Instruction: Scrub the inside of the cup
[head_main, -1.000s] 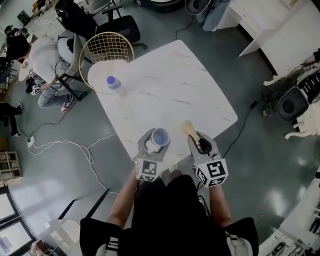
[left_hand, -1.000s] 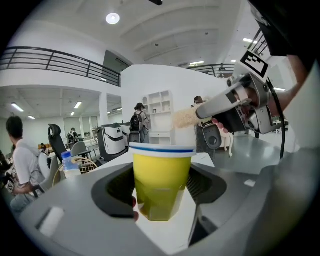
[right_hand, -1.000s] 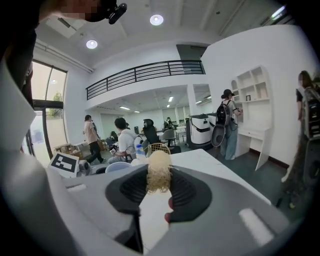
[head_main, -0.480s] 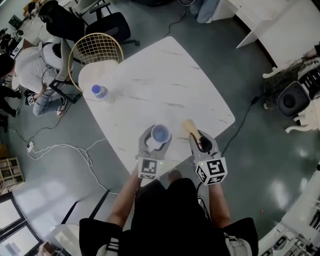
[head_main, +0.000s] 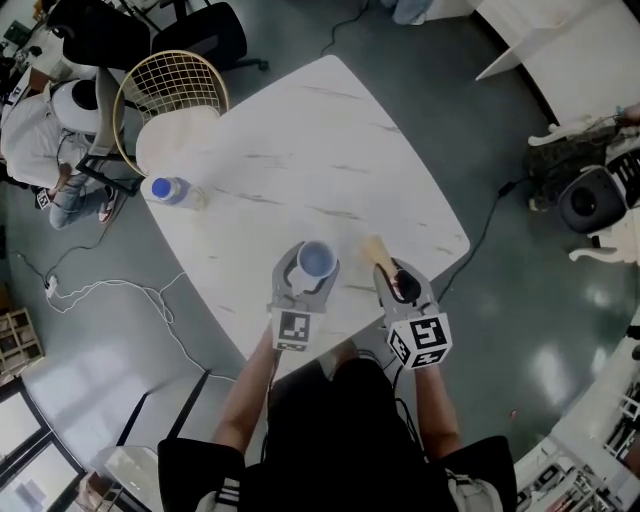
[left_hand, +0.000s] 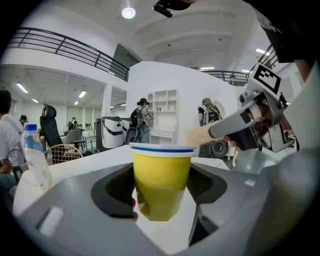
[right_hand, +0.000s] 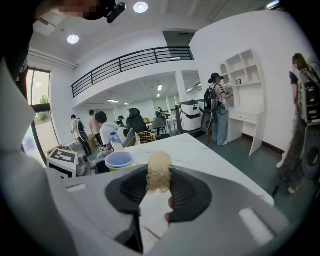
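A yellow cup (left_hand: 162, 187) with a blue-and-white rim stands upright between my left gripper's (left_hand: 162, 172) jaws, which are shut on its sides. From the head view the cup (head_main: 317, 260) hangs over the near part of the white marble table (head_main: 330, 150), in the left gripper (head_main: 311, 268). My right gripper (head_main: 399, 284) is shut on a brush with a tan bristle head (head_main: 377, 250), just right of the cup. In the right gripper view the bristle head (right_hand: 159, 172) sticks up between the right gripper's (right_hand: 159, 186) jaws, with the cup (right_hand: 119, 161) to its left.
A plastic water bottle (head_main: 170, 190) stands near the table's left edge. A gold wire chair (head_main: 165, 95) sits behind that corner. Cables lie on the floor at the left. Several people are beyond the table in the gripper views.
Both grippers have moved in over the table, away from its near edge, still side by side. The cup and the brush stay gripped.
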